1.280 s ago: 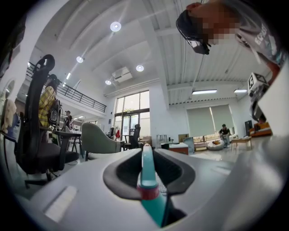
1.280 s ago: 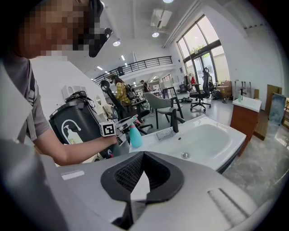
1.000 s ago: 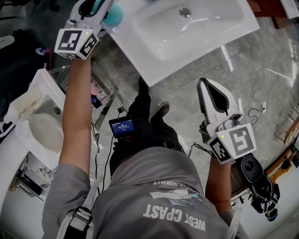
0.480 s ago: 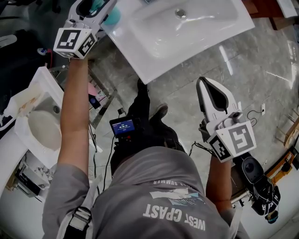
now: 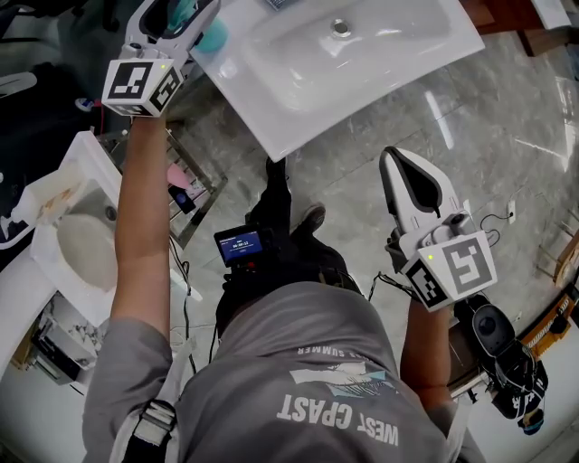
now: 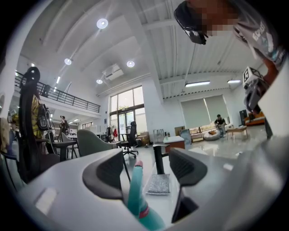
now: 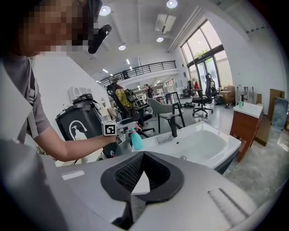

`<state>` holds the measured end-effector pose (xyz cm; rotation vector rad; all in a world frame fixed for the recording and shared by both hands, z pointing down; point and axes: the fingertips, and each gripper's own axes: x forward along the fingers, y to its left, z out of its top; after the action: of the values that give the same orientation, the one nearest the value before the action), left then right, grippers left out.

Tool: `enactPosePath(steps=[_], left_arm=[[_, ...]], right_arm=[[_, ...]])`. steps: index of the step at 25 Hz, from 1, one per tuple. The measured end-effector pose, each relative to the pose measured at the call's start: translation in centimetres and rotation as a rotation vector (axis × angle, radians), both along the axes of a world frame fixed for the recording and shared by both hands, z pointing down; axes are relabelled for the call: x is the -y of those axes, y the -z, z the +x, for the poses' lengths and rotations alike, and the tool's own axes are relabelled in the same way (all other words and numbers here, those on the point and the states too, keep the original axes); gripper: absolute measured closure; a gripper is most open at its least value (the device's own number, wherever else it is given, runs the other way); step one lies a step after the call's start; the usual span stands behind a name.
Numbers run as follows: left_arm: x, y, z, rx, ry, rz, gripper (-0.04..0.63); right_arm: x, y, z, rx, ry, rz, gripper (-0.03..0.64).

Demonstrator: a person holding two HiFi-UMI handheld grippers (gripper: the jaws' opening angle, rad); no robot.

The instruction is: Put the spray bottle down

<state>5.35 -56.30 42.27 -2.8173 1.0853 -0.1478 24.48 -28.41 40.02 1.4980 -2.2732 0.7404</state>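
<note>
The teal spray bottle (image 5: 213, 36) stands on the left corner of the white sink (image 5: 298, 118). In the left gripper view its pink-tipped neck (image 6: 135, 194) rises between the jaws, close to the left pad and apart from the right one. My left gripper (image 5: 184, 9) is around the bottle and its jaws are opening, with the pads not pressing on it. The right gripper view shows the bottle (image 7: 136, 140) beside the left gripper's marker cube (image 7: 109, 128). My right gripper (image 5: 392, 163) hangs over the floor with its jaws together and nothing in them (image 7: 143, 158).
A black faucet (image 6: 158, 159) and a grey sponge (image 6: 158, 184) sit at the sink's back edge. A second white basin (image 5: 81, 235) stands at the left, with a black bin (image 7: 83, 124) near it. A wooden cabinet (image 7: 246, 122) is at the right.
The left gripper and the sink sit slightly higher in the head view than before. The bottle stays on the sink's corner. The right gripper has barely shifted.
</note>
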Motion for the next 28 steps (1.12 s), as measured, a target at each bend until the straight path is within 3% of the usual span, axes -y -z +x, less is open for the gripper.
enactPosePath(steps=[9,13,20,28], left_arm=[[-1.2,4.3,-2.2,-0.017,0.054,0.076,0.311],[-3.2,7.9,-3.3,-0.035,0.078,0.129,0.383],[-8.7,12.7,-5.7,-0.043,0.078,0.211,0.583],[-16.8,17.5,-4.6,-0.006,-0.009,0.234,0.592]], right_arm=[[-0.6,1.5,-0.8,-0.001,0.011,0.036,0.615],[-1.0,3.0,-0.8,-0.007,0.011,0.065,0.615],[-2.1,4.5,-1.9,-0.019,0.015,0.121,0.615],[-4.3,8.0,-2.5,-0.064,0.021,0.224,0.617]])
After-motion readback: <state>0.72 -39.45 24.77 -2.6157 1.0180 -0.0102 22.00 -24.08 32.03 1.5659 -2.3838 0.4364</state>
